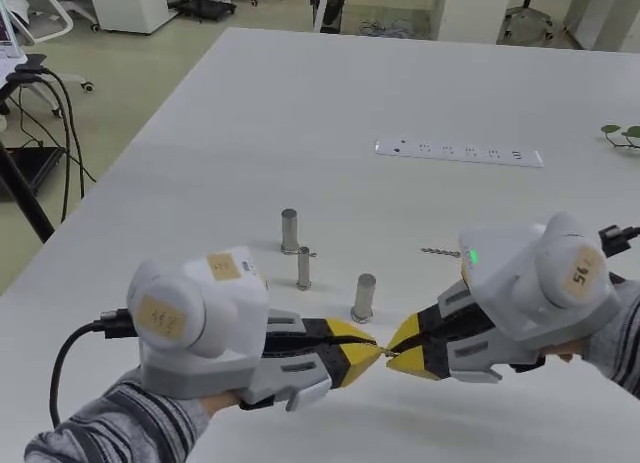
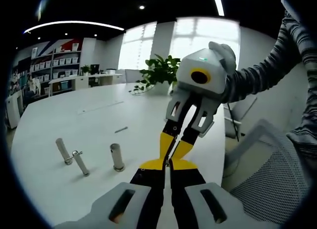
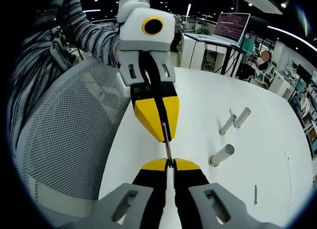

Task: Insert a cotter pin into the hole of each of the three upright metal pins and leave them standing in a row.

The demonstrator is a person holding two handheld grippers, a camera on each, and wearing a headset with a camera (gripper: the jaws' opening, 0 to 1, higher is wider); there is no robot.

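Left gripper (image 1: 372,345) and right gripper (image 1: 396,355) meet tip to tip above the near part of the white table (image 1: 300,113). Both sets of jaws are pinched narrow on the held cotter pin (image 3: 168,149), which spans between them. Just beyond stand three upright metal pins in a slanting row: near pin (image 1: 364,297), middle pin (image 1: 303,268) with a fitted cotter pin (image 1: 311,253) through its head, and far pin (image 1: 289,230). A loose cotter pin (image 1: 440,252) lies to the right, and a power strip (image 1: 459,152) lies farther back

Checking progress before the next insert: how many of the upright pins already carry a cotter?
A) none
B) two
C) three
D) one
D: the middle pin has a cotter through its top, while the far pin and near pin show none.
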